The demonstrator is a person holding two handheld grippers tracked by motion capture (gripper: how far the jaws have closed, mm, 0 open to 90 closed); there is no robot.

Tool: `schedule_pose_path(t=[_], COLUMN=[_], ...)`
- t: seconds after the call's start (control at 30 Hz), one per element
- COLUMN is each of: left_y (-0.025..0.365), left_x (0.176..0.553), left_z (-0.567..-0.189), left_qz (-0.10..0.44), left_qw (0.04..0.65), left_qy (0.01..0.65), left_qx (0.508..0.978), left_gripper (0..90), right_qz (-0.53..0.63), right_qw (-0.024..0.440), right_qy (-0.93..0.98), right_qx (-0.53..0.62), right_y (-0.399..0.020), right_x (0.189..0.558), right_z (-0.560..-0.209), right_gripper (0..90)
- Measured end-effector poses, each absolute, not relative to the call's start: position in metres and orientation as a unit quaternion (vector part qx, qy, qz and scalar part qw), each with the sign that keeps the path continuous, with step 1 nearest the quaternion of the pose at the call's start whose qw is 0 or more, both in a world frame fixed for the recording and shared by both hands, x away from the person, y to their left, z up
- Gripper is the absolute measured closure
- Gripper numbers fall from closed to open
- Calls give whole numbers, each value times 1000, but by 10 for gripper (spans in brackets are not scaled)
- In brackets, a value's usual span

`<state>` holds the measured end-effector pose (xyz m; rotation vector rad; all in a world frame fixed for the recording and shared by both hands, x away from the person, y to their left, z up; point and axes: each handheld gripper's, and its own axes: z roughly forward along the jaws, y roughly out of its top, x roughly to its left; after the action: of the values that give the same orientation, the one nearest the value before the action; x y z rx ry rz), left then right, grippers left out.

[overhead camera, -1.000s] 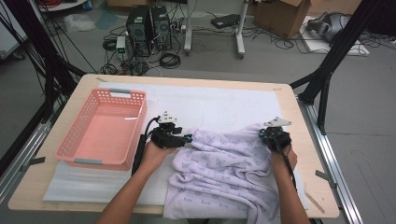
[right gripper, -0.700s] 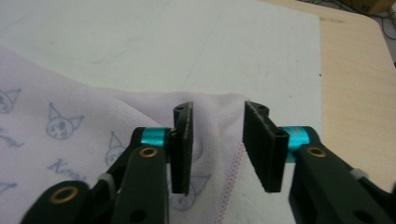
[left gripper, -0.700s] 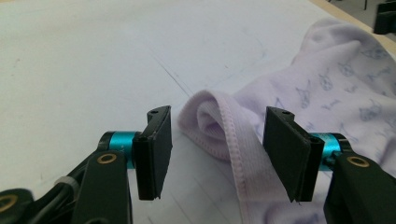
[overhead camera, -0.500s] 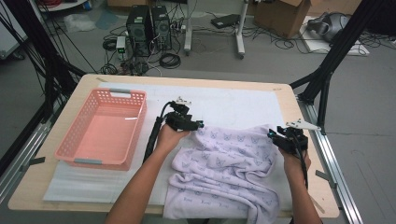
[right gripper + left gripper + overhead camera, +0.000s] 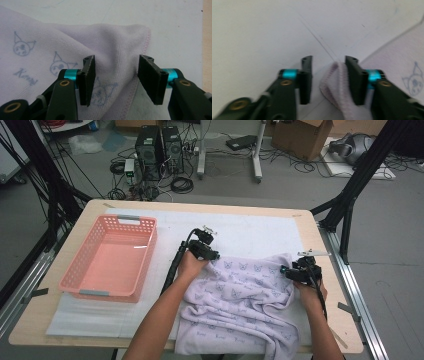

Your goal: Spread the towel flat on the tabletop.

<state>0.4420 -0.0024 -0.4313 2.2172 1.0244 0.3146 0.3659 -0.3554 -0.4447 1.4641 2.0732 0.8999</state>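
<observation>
A: We start with the lilac towel (image 5: pixel 240 305). It lies rumpled on the near right part of the worktop (image 5: pixel 40 320), on a white foam sheet (image 5: pixel 250 232), and its near edge hangs over the worktop's front edge. It is printed with small cat-like faces.

B: And our left tongs (image 5: pixel 214 255)?

A: At the towel's far left corner. In the left gripper view a fold of that corner (image 5: pixel 337 82) stands between the jaws, lying against one of them, with a gap to the other. The jaws have just been closing, but we see no pinch yet, so we call them narrow and not gripping.

B: Our right tongs (image 5: pixel 284 270) sit at the far right corner?

A: Yes. In the right gripper view the jaws stand apart over the towel's hemmed corner (image 5: pixel 117 50), with cloth between them but free of both pads. They have just been opening.

B: What lies around it?

A: A pink slotted basket (image 5: pixel 145 260) stands on the left of the foam sheet, well apart from the towel. The worktop is pale wood with rounded corners. Beyond it we see a grey floor with computer towers (image 5: pixel 160 145), coiled cables (image 5: pixel 181 184), a cardboard box (image 5: pixel 302 132) and black frame legs (image 5: pixel 350 195).
</observation>
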Motion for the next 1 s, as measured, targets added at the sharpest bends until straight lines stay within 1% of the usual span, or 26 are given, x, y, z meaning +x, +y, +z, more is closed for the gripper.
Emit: schedule_pose_path(t=[0.07, 0.1, 0.13, 0.17, 0.2, 0.27, 0.33, 0.4, 0.47, 0.53, 0.6, 0.7, 0.77, 0.8, 0.83, 0.87, 0.9, 0.93, 0.97, 1.0], left_y=[-6, -4, 0, 4, 10, 25, 39, 48, 54, 60, 67, 72, 74, 73, 72, 71, 72, 73, 73, 75], left_x=[439, 440, 441, 443, 444, 448, 453, 459, 467, 474, 483, 497, 503, 503, 504, 504, 504, 502, 500, 496], left_z=[-429, -429, -428, -426, -423, -413, -401, -390, -383, -380, -378, -371, -366, -366, -367, -368, -370, -372, -376, -380], left_qz=[133, 127, 120, 121, 129, 144, 163, 177, 192, 208, 213, 236, 237, 240, 240, 236, 220, 214, 210, 203], left_qw=[325, 328, 332, 335, 341, 375, 407, 415, 412, 420, 425, 451, 473, 483, 485, 476, 469, 462, 454, 456], left_qy=[376, 381, 386, 394, 400, 419, 430, 431, 425, 431, 444, 450, 460, 466, 474, 486, 489, 488, 488, 488], left_qx=[858, 855, 852, 847, 841, 814, 789, 782, 783, 771, 760, 734, 713, 702, 695, 694, 702, 709, 715, 717], left_gripper=[821, 832, 840, 846, 849, 852, 855, 856, 855, 855, 856, 856, 856, 851, 815, 654, 532, 514, 475, 450], right_qz=[325, 326, 328, 332, 334, 332, 353, 372, 384, 392, 403, 414, 426, 434, 436, 435, 430, 429, 429, 425], right_qw=[224, 223, 218, 209, 199, 190, 198, 207, 205, 211, 211, 219, 224, 236, 252, 272, 286, 281, 277, 273], right_qy=[754, 756, 758, 762, 769, 779, 772, 767, 761, 755, 746, 734, 720, 710, 701, 691, 681, 674, 669, 667], right_qx=[526, 523, 521, 516, 508, 497, 489, 480, 481, 482, 486, 492, 500, 503, 505, 510, 519, 532, 541, 548], right_y=[-354, -354, -354, -355, -355, -352, -350, -346, -340, -334, -331, -328, -328, -327, -327, -327, -327, -330, -334, -338], right_x=[366, 366, 366, 366, 367, 371, 376, 384, 395, 407, 419, 436, 448, 452, 455, 458, 459, 460, 460, 459], right_z=[-445, -444, -444, -443, -441, -438, -433, -427, -424, -422, -420, -416, -409, -404, -400, -396, -394, -394, -394, -394], right_gripper=[534, 582, 663, 774, 835, 853, 854, 853, 852, 852, 854, 860, 861, 860, 845, 794, 717, 667, 626, 608])
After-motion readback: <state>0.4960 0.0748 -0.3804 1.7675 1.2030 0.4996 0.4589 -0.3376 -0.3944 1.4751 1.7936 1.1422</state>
